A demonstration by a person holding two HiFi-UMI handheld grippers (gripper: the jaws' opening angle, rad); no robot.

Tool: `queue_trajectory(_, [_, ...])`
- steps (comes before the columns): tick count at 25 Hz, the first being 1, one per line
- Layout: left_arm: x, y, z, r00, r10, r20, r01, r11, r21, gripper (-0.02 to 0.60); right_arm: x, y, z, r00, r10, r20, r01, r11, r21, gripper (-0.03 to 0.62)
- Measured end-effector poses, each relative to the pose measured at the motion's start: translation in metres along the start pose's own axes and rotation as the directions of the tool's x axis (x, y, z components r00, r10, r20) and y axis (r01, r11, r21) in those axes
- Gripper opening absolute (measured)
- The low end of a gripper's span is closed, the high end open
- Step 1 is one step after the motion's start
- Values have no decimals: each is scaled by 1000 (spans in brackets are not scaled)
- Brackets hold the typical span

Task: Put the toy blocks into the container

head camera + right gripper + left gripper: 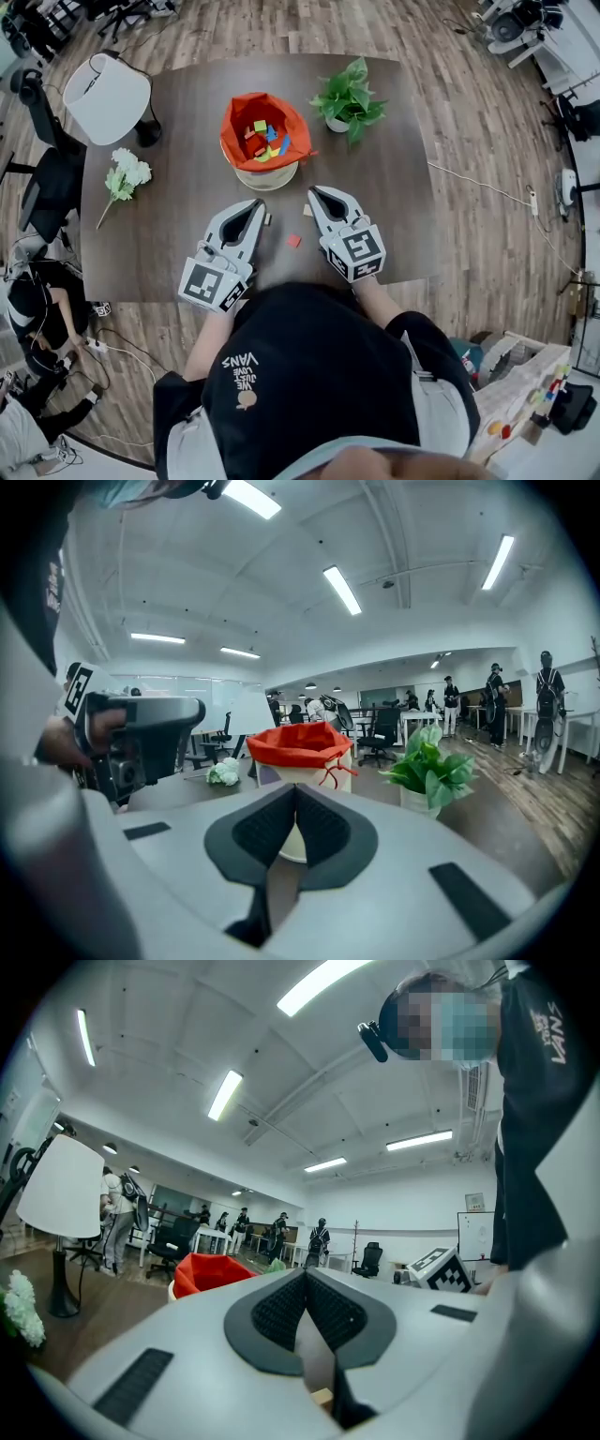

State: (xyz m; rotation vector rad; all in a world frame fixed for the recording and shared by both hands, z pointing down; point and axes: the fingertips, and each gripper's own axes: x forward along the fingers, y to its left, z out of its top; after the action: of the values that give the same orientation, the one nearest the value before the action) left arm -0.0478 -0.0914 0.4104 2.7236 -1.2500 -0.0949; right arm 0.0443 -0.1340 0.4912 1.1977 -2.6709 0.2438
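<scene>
The container [265, 139] is a white tub with an orange cloth liner, standing mid-table with several coloured blocks inside; it also shows in the left gripper view [202, 1272] and the right gripper view [300, 747]. A red block [293, 241] lies on the table between my grippers. One small tan block [307, 210] lies by the right gripper, and another [267, 219] by the left one, glimpsed under its jaws [323, 1395]. My left gripper [260, 202] [305, 1274] is shut and empty. My right gripper [312, 191] [294, 787] is shut and empty, pointing at the container.
A potted green plant [349, 98] [431, 771] stands right of the container. A white flower [127, 173] lies at the table's left, with a white lamp [108, 94] behind it. Office chairs and people are beyond the table.
</scene>
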Motion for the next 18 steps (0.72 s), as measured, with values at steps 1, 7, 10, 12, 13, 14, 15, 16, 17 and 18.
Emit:
queue_trajectory(1, [1,0,0,1000,-1,-2,1,1000,0,11,2,-1,-3,1000,1,-7,-1,1000,2,17])
queue_trajectory(7, [5,0,-4,1000,0,-11,0,1000,-6,11,15,-8,-34,996,17,-82,-17,1000,4,18])
queue_trajectory(10, [5,0,-6,1000,3,-12,-3,1000,-13,11,21,-7,-52,992,50,-117,-50,999,8,17])
queue_trajectory(12, [5,0,-7,1000,6,-15,-6,1000,-13,11,24,-5,-61,988,76,-131,-77,997,4,17])
queue_trajectory(13, [5,1,-8,1000,7,-16,-7,1000,-14,11,25,-5,-65,986,82,-142,-83,997,0,17])
queue_trajectory(14, [6,1,-8,1000,8,-16,-8,1000,-15,11,26,-5,-69,984,85,-155,-86,996,-3,17])
queue_trajectory(15, [6,1,-9,1000,9,-17,-10,1000,-17,11,27,-5,-73,982,86,-166,-87,996,-3,17])
queue_trajectory(16, [6,1,-9,1000,10,-17,-11,1000,-19,11,28,-5,-77,980,87,-177,-88,996,-2,18])
queue_trajectory(17, [6,1,-10,1000,11,-18,-11,1000,-21,11,28,-5,-81,978,87,-187,-89,996,1,18])
queue_trajectory(18, [6,1,-10,1000,11,-18,-11,1000,-22,11,28,-5,-85,976,87,-198,-88,996,4,17])
